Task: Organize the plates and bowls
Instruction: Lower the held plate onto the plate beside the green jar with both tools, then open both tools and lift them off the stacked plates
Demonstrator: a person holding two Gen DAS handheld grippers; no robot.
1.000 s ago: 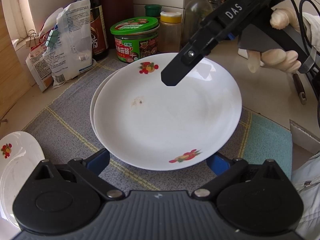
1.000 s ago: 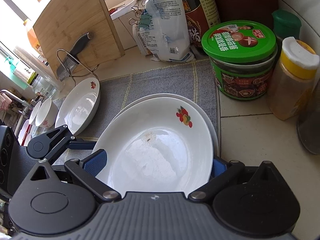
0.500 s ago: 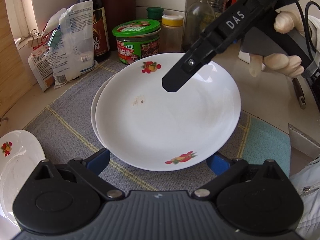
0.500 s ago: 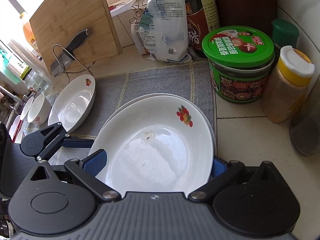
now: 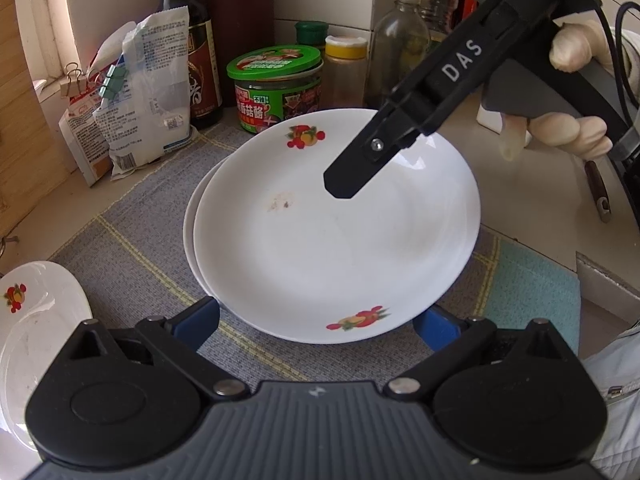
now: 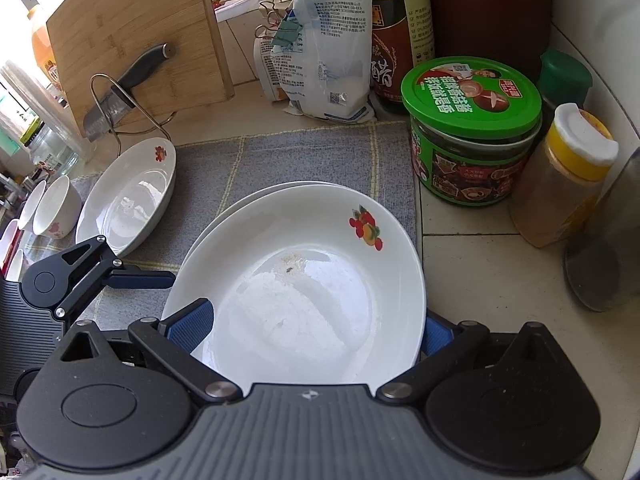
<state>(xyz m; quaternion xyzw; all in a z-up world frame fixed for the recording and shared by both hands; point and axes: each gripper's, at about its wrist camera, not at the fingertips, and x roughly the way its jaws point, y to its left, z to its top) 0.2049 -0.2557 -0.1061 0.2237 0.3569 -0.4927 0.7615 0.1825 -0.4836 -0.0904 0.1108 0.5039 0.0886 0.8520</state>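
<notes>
A white ceramic plate with red fruit prints (image 5: pixel 336 236) is lying stacked on a second plate on a grey woven mat (image 6: pixel 304 152). Both the left gripper (image 5: pixel 316 320) and right gripper (image 6: pixel 316 324) are spreading their fingers wide, holding nothing. Stacking seems underway; next, likely fetching the lone white plate (image 6: pixel 128 196) nearby.

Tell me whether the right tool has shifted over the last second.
Yes. In its own view the green-lidded jar and the side plate slid right and down, so the right tool drifted left, slightly forward.
</notes>
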